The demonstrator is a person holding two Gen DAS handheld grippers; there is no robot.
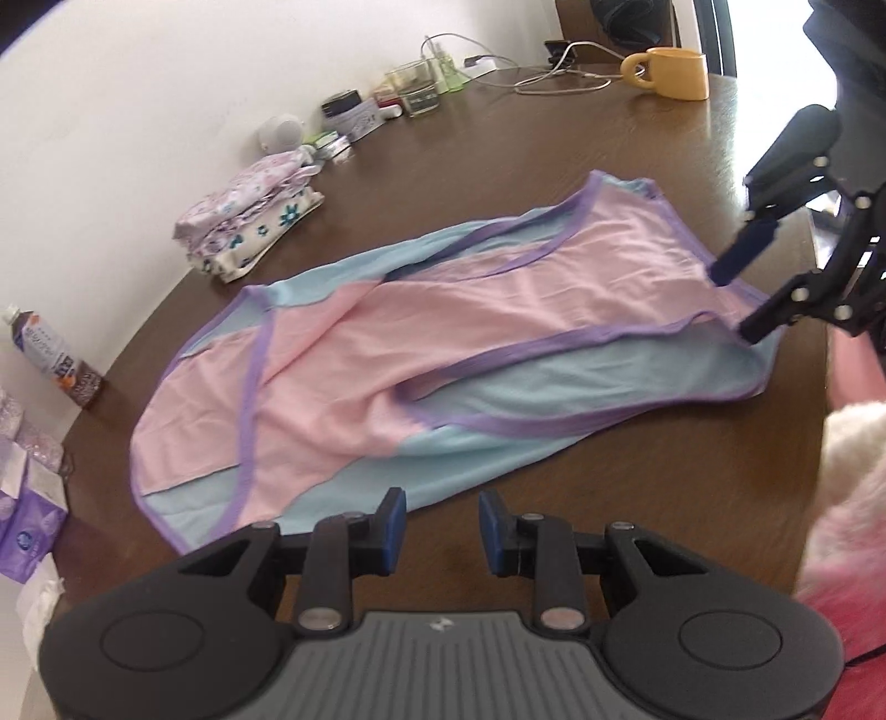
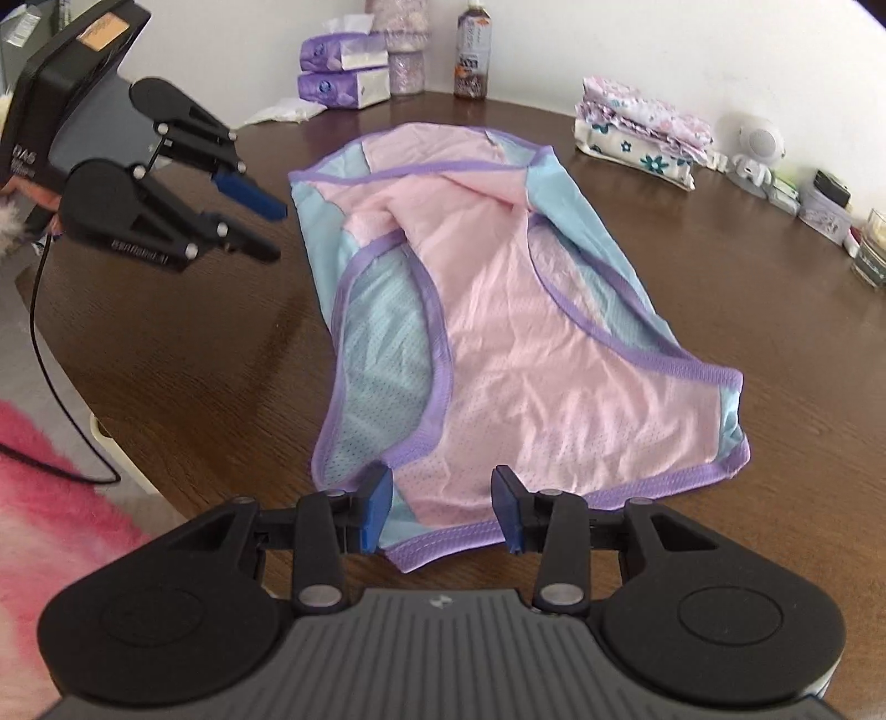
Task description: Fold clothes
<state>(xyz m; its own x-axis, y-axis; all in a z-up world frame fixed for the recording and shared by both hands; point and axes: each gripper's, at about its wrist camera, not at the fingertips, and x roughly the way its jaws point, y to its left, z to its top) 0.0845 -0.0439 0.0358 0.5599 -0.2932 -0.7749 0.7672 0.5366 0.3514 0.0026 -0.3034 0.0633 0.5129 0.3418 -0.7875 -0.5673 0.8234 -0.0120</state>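
The pink and blue garment point(image 2: 498, 310) lies rumpled mid-frame on the table point(image 2: 194, 343). Your right tongs point(image 2: 442, 507) straddle its near purple hem, jaws wide; your left tongs point(image 1: 442, 526) hover wide, empty. Flatten the lapped panels before creasing.

This looks like a room in a home. A dark brown wooden tabletop point(image 1: 554, 138) stands against a plain white wall point(image 1: 138, 83). Along its far edge sit everyday things: a yellow ceramic mug point(image 1: 673, 72), white charging cables point(image 1: 559, 77), small cosmetic jars point(image 1: 354, 113), a brown plastic drink bottle point(image 2: 473, 50), purple tissue packs point(image 2: 340, 69) and a stack of folded floral cloths point(image 1: 249, 219).
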